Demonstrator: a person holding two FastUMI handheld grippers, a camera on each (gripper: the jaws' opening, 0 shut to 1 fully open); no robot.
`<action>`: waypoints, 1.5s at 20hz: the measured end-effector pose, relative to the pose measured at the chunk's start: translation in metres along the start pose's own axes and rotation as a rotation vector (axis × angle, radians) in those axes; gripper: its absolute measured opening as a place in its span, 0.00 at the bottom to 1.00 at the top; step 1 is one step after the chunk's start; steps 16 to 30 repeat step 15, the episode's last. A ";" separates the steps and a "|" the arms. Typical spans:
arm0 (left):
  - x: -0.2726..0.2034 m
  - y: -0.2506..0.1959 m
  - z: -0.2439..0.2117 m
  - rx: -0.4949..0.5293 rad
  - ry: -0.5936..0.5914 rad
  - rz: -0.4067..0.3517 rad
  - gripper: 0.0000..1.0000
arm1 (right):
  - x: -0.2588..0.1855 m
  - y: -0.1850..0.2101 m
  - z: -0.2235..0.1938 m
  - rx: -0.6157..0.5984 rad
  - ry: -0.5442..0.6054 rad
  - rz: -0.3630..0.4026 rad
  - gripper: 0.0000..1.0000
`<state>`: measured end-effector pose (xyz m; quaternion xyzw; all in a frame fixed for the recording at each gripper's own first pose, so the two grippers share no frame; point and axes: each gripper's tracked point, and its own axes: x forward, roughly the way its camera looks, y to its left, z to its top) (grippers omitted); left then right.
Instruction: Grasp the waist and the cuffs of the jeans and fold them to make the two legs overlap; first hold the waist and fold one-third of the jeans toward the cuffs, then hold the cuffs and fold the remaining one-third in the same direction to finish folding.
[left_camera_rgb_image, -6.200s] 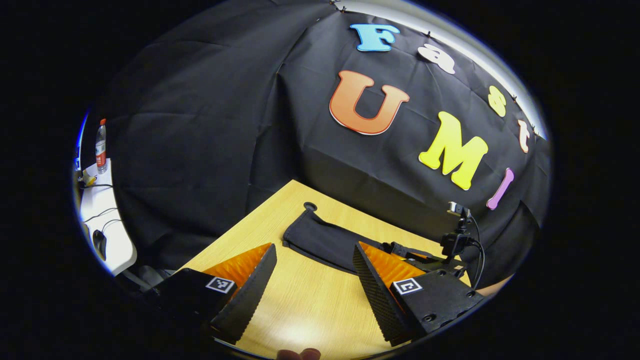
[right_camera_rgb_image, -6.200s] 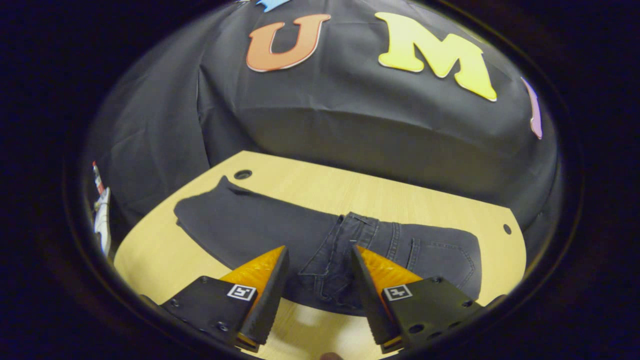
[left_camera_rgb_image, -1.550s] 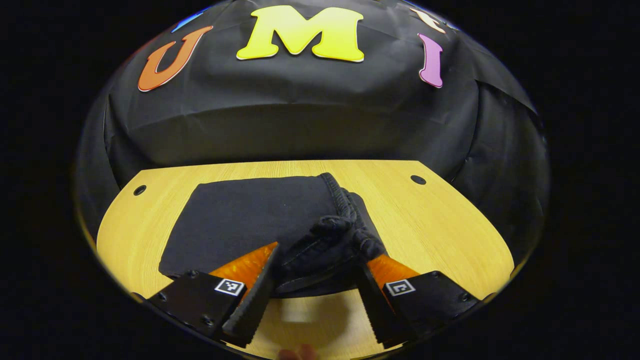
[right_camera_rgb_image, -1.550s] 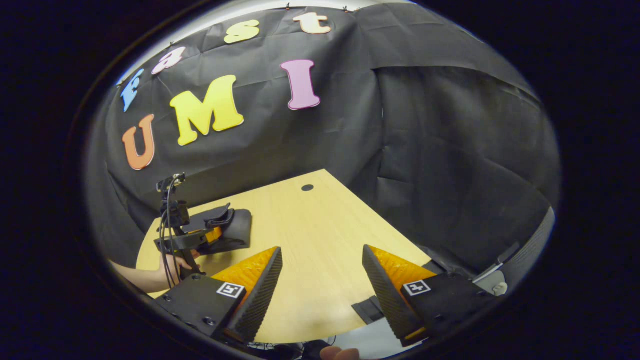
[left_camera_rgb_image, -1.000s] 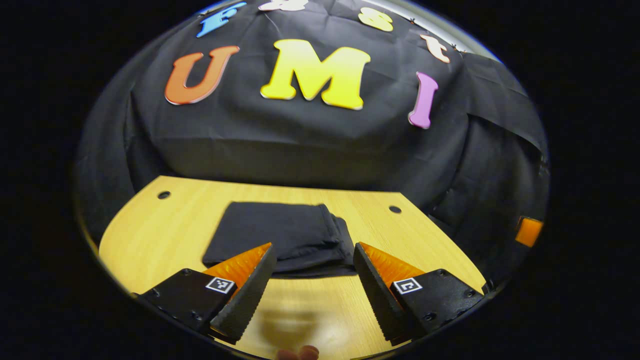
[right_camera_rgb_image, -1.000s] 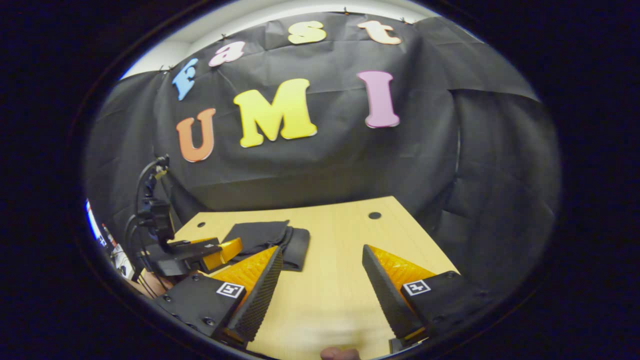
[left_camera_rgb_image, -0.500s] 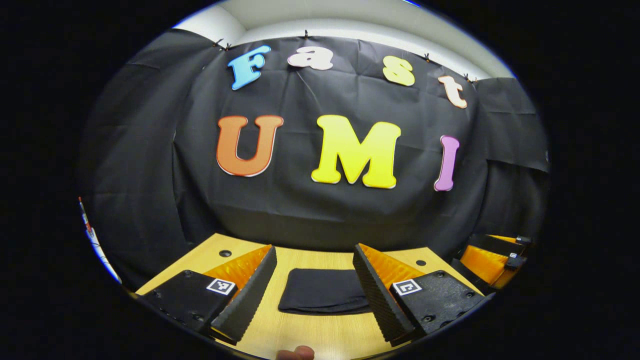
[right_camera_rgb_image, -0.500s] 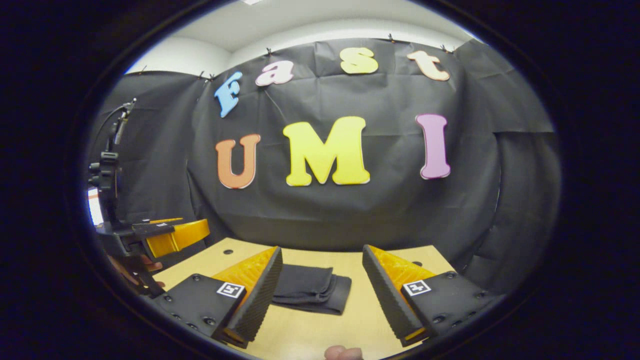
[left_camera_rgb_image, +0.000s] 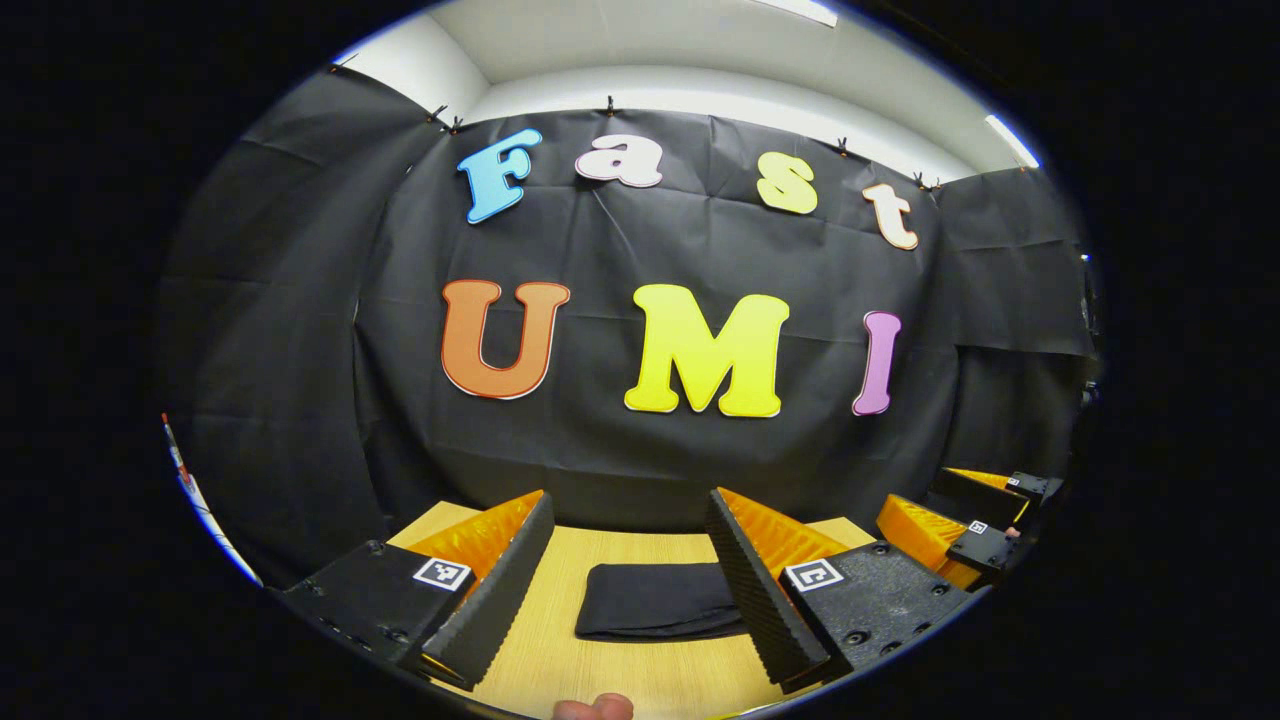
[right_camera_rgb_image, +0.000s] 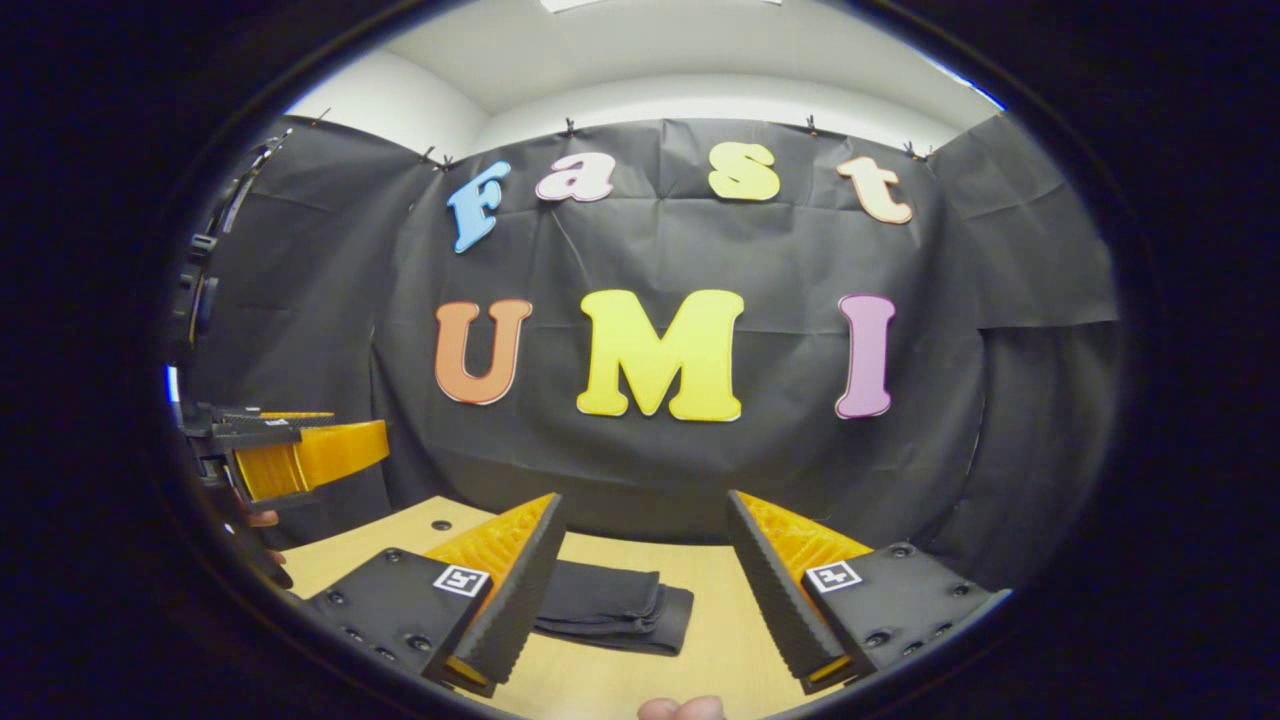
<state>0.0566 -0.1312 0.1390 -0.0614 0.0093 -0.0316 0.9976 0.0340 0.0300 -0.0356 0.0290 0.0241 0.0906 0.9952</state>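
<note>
- You're holding the left gripper level above the light wooden table, its two fingers spread wide with nothing between them, and that open stance is reading as a hand with nothing left to grab.
- The dark folded jeans are lying flat on the table in the lower centre of the left gripper view, framed in the gap between your fingers but well clear of them.
- In the right gripper view, the jeans are sitting low and a touch left of centre, stacked layers showing along the right edge, so the thirds look folded and the job looks finished to me.
- Your right gripper is gaping just as wide, gripping nothing, hovering short of the bundle.
- At the left edge of the right gripper view, the left gripper is hanging level above the table, apart from the cloth; its opening I can't judge from that angle.
- At the lower right of the left gripper view, the right gripper is peeking in, off to the side of the jeans.
- Both tools are pointing at the black cloth wall more than at the table, a resting pose by my read.
</note>
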 end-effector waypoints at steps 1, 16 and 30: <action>0.000 0.001 0.001 0.002 0.001 -0.002 1.00 | 0.000 0.002 0.000 0.003 0.000 -0.001 0.99; -0.016 0.021 0.002 -0.016 0.013 0.010 0.98 | -0.013 0.014 0.002 0.014 0.014 -0.014 0.99; -0.016 0.021 0.002 -0.016 0.013 0.010 0.98 | -0.013 0.014 0.002 0.014 0.014 -0.014 0.99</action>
